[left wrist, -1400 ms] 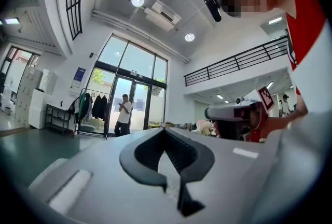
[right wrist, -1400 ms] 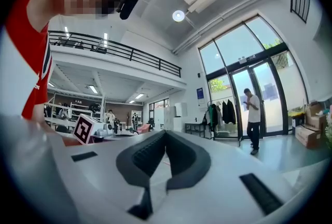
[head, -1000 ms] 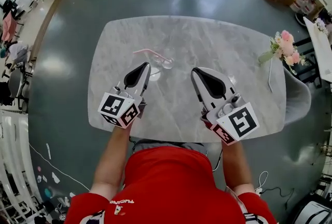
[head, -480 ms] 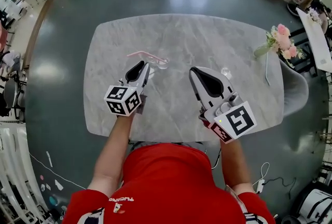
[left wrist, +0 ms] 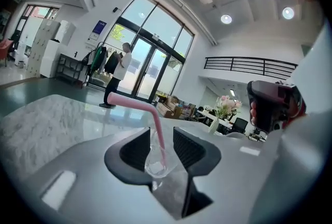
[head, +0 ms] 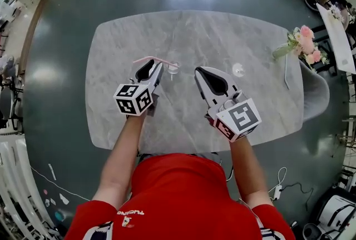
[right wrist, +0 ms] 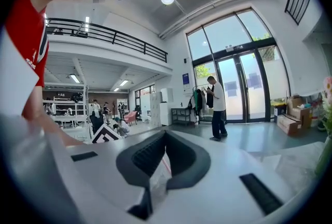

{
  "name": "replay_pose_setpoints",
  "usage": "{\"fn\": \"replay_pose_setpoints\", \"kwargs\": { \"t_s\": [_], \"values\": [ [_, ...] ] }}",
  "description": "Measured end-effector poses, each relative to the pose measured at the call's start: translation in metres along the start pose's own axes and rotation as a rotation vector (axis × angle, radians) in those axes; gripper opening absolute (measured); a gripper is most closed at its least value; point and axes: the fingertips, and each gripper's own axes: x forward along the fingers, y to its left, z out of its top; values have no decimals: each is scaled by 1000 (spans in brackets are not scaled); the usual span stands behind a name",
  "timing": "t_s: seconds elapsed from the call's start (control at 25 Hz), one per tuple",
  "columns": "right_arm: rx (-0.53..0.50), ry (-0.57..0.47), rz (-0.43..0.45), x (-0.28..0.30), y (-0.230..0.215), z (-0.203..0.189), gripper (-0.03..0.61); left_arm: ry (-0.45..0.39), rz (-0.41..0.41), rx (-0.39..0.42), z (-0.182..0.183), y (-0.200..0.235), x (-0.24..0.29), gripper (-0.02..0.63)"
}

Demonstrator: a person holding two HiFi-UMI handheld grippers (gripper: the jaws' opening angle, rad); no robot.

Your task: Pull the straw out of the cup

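Open marble of the table (head: 256,105) stretches on every side of the cup (left wrist: 155,162), and its rounded edges lie well away. The left gripper (left wrist: 162,137) has its jaws opening, standing wide on either side of the cup without pressing it. The right gripper (right wrist: 163,135), just right of the cup, has jaws meeting at the tips. A faint pink streak in their gap may be the straw (left wrist: 136,105), which stands in the cup with its bent top leaning left.

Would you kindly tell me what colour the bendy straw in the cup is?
Pink; the left gripper view shows the straw best.
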Motion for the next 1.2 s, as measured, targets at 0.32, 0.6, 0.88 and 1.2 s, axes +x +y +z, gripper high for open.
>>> {"fn": "replay_pose_setpoints", "kwargs": {
  "t_s": [0.32,0.6,0.88,1.2],
  "values": [
    [37,58,-15,30,-6,-32,2,25,-34,-22,-4,6,18,118],
    [48,73,-23,34,-9,-38,2,31,-69,-22,-5,4,24,115],
    [57,76,-32,33,-9,-40,2,20,-107,9,-1,-5,24,37],
    [57,46,-39,26,-9,-29,2,-34,-143,100,28,-28,14,37]
  ]
}}
